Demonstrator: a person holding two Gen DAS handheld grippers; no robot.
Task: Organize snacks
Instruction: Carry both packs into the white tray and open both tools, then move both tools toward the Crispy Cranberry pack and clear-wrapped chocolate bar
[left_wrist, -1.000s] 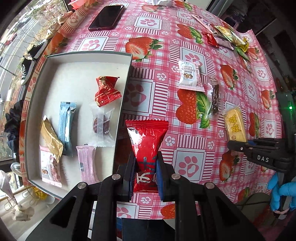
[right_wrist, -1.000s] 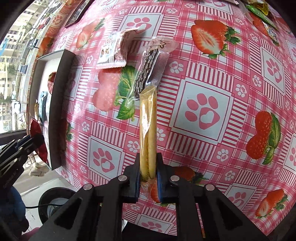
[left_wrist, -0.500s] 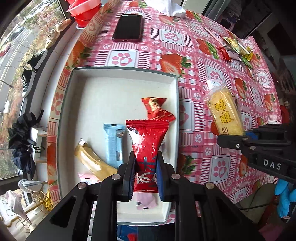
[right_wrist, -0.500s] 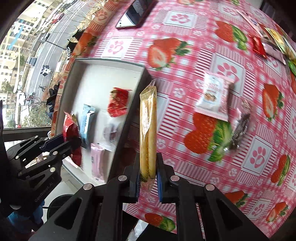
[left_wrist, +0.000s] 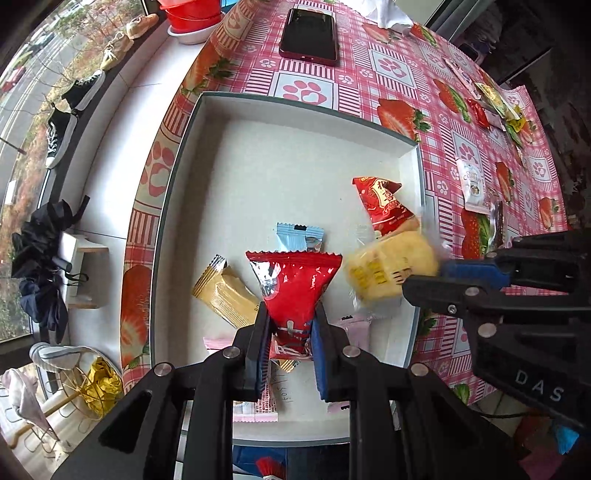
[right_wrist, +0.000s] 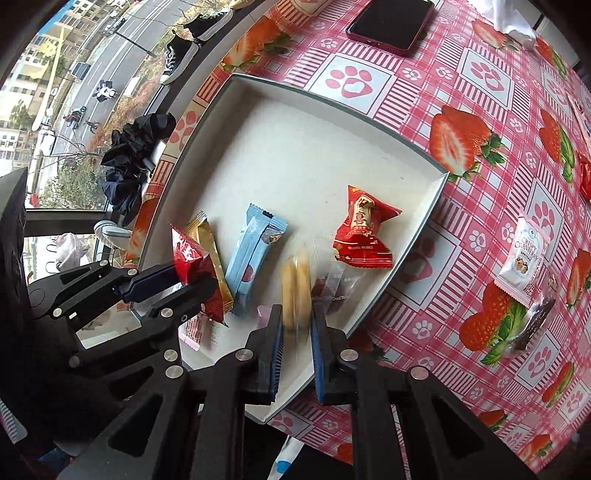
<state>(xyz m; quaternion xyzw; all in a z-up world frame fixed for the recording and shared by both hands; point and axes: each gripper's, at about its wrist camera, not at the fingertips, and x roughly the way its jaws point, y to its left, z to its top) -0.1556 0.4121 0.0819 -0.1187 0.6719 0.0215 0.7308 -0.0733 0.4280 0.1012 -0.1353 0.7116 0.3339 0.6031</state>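
Both grippers hung over the white tray (left_wrist: 306, 155). Left gripper (left_wrist: 290, 332) was clamped on the red packet (left_wrist: 295, 284), which stood up from its jaws, with the gold packet (left_wrist: 225, 295) and blue packet (left_wrist: 301, 238) lying just beyond. Right gripper (right_wrist: 296, 332) was clenched on the blurred yellow snack (right_wrist: 295, 288); ahead of it lay a red candy pouch (right_wrist: 364, 229), and to its right a cranberry packet (right_wrist: 526, 254) lay on the tablecloth (right_wrist: 480, 110).

A bench (left_wrist: 306, 88) covered in a pink checked cloth with strawberries and paw prints stands beside a white window sill (left_wrist: 122, 122) lit by daylight. Black sneakers (left_wrist: 59, 136) and beige shoes (left_wrist: 114, 51) sit along the sill; a street (right_wrist: 92, 74) lies far below outside
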